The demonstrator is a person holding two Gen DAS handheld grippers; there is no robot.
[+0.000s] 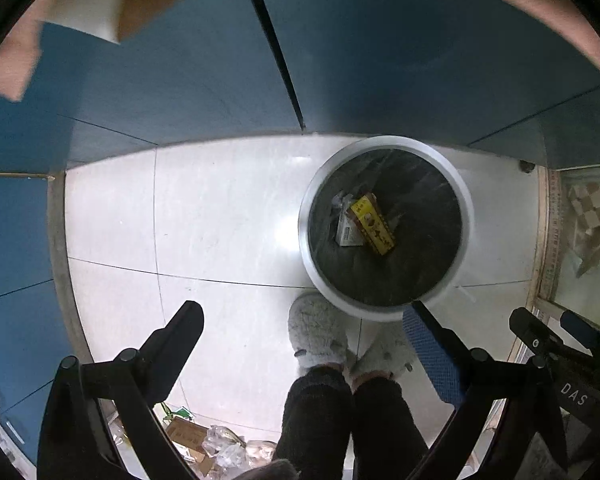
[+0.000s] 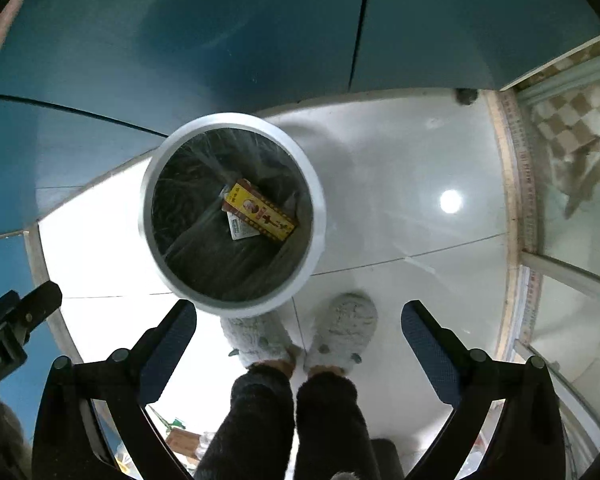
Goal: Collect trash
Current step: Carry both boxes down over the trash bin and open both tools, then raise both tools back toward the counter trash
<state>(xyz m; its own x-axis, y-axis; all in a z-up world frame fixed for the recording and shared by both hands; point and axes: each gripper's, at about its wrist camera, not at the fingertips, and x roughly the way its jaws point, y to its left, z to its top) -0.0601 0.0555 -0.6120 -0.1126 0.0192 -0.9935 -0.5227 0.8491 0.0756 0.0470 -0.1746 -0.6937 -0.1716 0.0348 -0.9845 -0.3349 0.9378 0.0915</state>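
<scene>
A round white bin (image 1: 466,216) with a black liner stands on the white tiled floor against blue cabinets. A yellow box (image 1: 372,224) and a white packet (image 1: 347,232) lie inside it. The bin also shows in the right wrist view (image 2: 318,216), with the yellow box (image 2: 260,214) at its bottom. My left gripper (image 1: 304,332) is open and empty, above the floor left of the bin. My right gripper (image 2: 300,330) is open and empty, above the floor right of the bin. More trash (image 1: 204,444), a cardboard piece and clear wrappers, lies on the floor low in the left wrist view.
The person's grey fuzzy slippers (image 1: 320,336) and dark trouser legs stand just in front of the bin. Blue cabinet doors (image 1: 180,80) run behind it. A glass door with a wooden frame (image 2: 516,216) is at the right, with a checkered cloth (image 2: 568,128) behind it.
</scene>
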